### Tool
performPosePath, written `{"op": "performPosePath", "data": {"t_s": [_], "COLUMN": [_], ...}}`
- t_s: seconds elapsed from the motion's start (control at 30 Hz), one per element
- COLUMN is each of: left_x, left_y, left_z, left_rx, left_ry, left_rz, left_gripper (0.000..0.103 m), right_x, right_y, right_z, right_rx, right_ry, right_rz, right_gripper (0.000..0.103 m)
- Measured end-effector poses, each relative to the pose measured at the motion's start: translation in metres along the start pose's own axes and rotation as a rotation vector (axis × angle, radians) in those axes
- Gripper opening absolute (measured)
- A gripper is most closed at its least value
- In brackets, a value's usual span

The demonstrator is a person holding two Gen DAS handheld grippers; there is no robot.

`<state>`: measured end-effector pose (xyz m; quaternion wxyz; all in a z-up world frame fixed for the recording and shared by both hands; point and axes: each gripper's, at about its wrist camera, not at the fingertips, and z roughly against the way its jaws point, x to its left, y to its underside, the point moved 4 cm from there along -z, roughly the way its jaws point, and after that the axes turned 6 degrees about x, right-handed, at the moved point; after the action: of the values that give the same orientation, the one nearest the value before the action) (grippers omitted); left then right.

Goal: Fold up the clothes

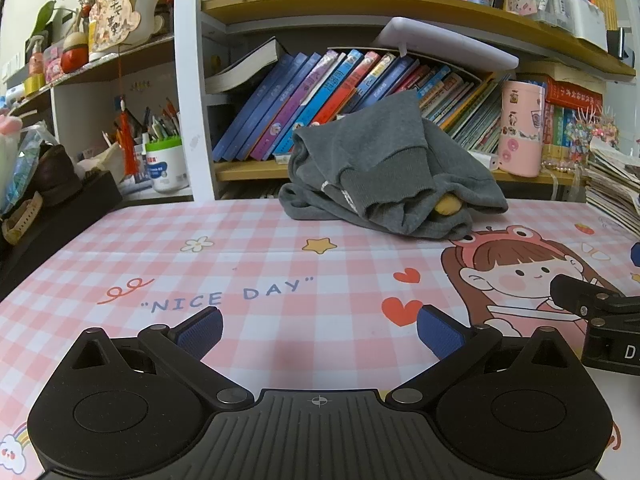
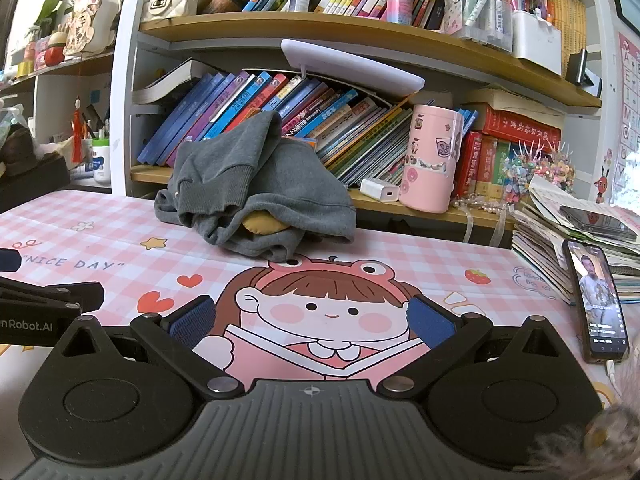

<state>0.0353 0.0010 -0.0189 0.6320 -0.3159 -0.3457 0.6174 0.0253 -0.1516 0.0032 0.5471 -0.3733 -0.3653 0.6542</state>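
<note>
A crumpled grey sweatshirt lies in a heap at the far edge of the pink checked table mat, leaning against the bookshelf; a yellow patch shows under its folds. In the right wrist view the sweatshirt sits far left of centre, beyond the cartoon girl print. My left gripper is open above the mat, well short of the garment, nothing between its blue pads. My right gripper is open too, over the cartoon print, empty. Each gripper's edge shows in the other's view.
A bookshelf full of slanted books stands behind the table. A pink tin and white charger sit on its lower shelf. A stack of papers and a lit phone lie at the right. A black box is left.
</note>
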Motion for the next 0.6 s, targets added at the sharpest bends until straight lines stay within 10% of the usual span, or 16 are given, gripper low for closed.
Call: {"op": "performPosePath", "data": {"t_s": [0.6], "left_x": [0.0009], "left_y": [0.0001], "left_z": [-0.0003], "left_rx": [-0.005], "left_ry": [0.002], "left_rz": [0.003], "left_gripper": [0.103], "right_x": [-0.0003], "right_y": [0.0002], "right_z": [0.0007], "right_rx": [-0.003], "right_ry": [-0.001], "right_rz": [0.002], "right_gripper": [0.103]}}
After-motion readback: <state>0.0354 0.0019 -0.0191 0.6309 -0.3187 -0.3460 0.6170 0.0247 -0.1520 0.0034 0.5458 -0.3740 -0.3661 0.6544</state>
